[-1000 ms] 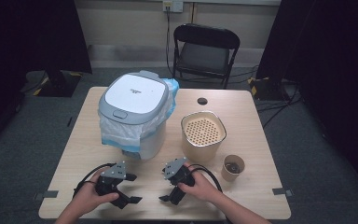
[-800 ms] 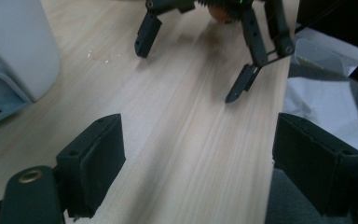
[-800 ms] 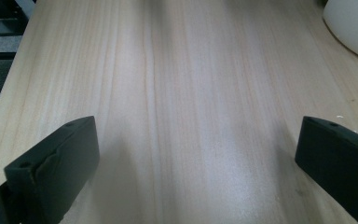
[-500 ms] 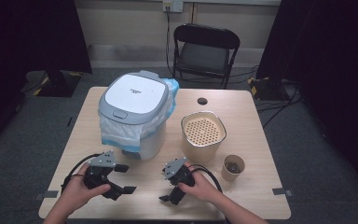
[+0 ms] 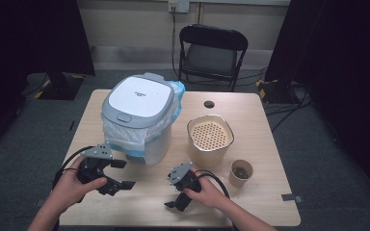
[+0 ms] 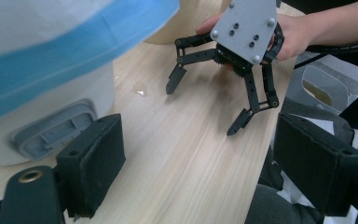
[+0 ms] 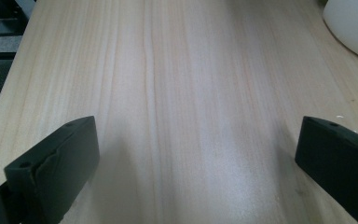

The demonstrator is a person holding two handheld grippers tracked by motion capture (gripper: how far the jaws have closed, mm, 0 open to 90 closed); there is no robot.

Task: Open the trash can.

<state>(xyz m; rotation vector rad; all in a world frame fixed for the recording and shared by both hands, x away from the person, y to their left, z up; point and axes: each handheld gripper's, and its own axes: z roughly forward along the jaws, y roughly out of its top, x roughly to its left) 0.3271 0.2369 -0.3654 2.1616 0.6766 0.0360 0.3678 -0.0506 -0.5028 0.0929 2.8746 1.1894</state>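
Beside the lidded bin, a perforated container sits.

right gripper jaws wide apart over bare wooden table

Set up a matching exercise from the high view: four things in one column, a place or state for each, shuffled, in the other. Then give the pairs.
Things:
1. lidded bin
2. perforated tub
3. paper cup
4. folding chair

Places or states:
A. on the floor beyond the table's far edge
B. farthest to the right of the things on the table
C. lined with a white and blue bag
D. stands between the other two containers on the table

Pairs: 1-C, 2-D, 3-B, 4-A
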